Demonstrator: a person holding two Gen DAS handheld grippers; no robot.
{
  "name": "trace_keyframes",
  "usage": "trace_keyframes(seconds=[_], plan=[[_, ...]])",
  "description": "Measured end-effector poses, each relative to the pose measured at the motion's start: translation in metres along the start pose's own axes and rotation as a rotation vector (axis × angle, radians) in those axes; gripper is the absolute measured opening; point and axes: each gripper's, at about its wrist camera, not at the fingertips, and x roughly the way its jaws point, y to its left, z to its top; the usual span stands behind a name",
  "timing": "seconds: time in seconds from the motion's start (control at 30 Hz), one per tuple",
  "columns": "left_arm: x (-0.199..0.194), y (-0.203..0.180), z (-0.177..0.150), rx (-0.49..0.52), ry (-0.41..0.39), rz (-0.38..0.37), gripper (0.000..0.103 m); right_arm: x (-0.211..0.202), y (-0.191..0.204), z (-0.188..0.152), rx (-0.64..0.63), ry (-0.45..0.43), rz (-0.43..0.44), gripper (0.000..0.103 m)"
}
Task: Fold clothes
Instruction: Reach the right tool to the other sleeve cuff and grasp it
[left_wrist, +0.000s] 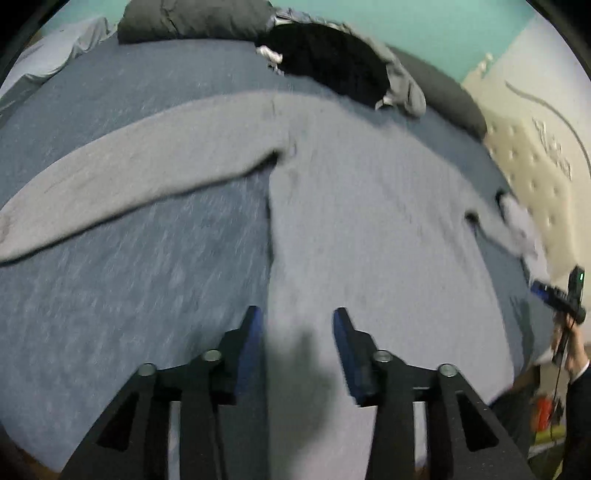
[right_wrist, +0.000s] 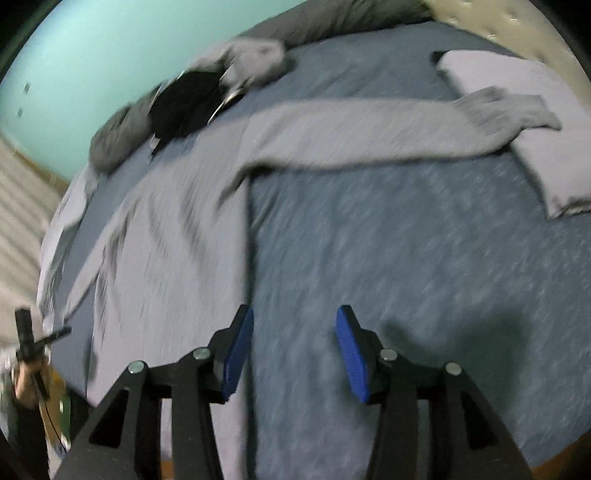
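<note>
Both of my grippers, left gripper (left_wrist: 298, 321) and right gripper (right_wrist: 294, 319), stand about half open and empty above the grey sweatshirt (left_wrist: 369, 206), spread flat on the blue bedspread (left_wrist: 147, 280) with sleeves out; it looks soft, floppy and light, so I'd pinch cuffs or hem corners.

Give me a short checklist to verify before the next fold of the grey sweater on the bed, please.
1. Left gripper jaws open, nothing between them: ok.
2. Right gripper jaws open, nothing between them: ok.
3. Grey sweater lies spread on the blue bed cover: ok.
4. Both sleeves folded in: not ok; one sleeve is stretched out, its cuff on the pale pillow.
5. Dark clothes pile apart from the sweater: cannot tell, it lies right at its edge.
6. Sweater body free of wrinkles: cannot tell, picture blurred.
</note>
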Motion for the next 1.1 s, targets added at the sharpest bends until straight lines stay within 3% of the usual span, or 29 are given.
trace_keyframes(seconds=[0.27, 0.53, 0.77, 0.9, 0.93, 0.97, 1.03, 1.1], plan=[[0.061, -0.039, 0.028, -0.021, -0.060, -0.028, 0.051, -0.026, -0.075, 0.072, 0.115, -0.166, -0.143, 0.062], [0.105, -0.049, 0.032, -0.044, -0.133, -0.030, 0.053, -0.027, -0.158, 0.114, 0.286, -0.245, -0.248, 0.063], [0.122, -0.047, 0.028, -0.055, -0.114, -0.044, 0.053, -0.015, -0.194, 0.130, 0.349, -0.289, -0.272, 0.063], [0.127, -0.049, 0.030, -0.061, -0.106, -0.067, 0.053, -0.006, -0.193, 0.141, 0.308, -0.300, -0.306, 0.062], [0.128, -0.049, 0.030, -0.058, -0.106, -0.065, 0.053, -0.004, -0.191, 0.142, 0.287, -0.308, -0.314, 0.053], [0.130, -0.051, 0.030, -0.053, -0.103, -0.063, 0.053, -0.002, -0.190, 0.144, 0.277, -0.308, -0.316, 0.034], [0.133, -0.052, 0.030, -0.049, -0.098, -0.063, 0.053, 0.003, -0.191, 0.146, 0.277, -0.284, -0.329, 0.013], [0.135, -0.054, 0.030, -0.050, -0.093, -0.069, 0.053, 0.002, -0.190, 0.150, 0.257, -0.297, -0.338, 0.008]])
